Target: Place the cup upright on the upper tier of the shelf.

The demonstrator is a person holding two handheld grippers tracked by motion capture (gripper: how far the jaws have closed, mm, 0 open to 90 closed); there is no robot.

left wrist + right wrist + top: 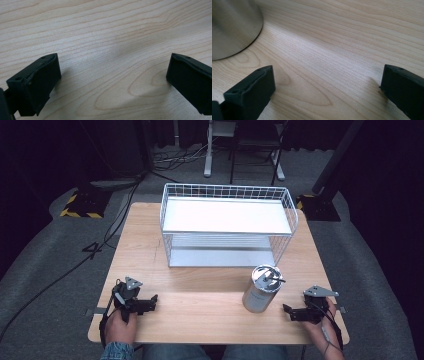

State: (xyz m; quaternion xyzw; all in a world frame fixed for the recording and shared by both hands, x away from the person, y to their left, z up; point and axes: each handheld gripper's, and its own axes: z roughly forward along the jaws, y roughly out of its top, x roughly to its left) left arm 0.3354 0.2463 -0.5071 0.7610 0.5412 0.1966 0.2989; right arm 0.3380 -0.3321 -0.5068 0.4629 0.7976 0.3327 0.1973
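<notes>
1. Wood, pale and lightly varnished, makes up the square table (pixel 210 315); its grain runs in long wavy lines with oval knots, seen up close in both gripper views
2. White wire forms a two-level basket shelf (pixel 227 225) standing at the far middle of the table, its walls a fine open grid; a flat white panel sits as the upper level and a smooth grey panel as the lower one
3. Brushed metal gives the upright cylindrical can (pixel 261 289) a dull silver sheen; it stands on the table just in front of the shelf's right end, near the right gripper, with a small fitting on its round lid that is too small to make out. In the right gripper view its curved base (pixel 232 27) rests on the wood at the upper left, apart from the jaws
4. Matt black and blocky, the left gripper (pixel 152 301) lies low at the near left of the table, held by a hand (pixel 120 326) with a denim cuff; a grey three-cornered plate sits on top. Its jaws stand wide apart over bare wood, holding nothing
5. Equally black and angular, the right gripper (pixel 287 310) lies at the near right, held by the other hand (pixel 325 327); its jaws are spread wide as well, empty, with only wood between them
</notes>
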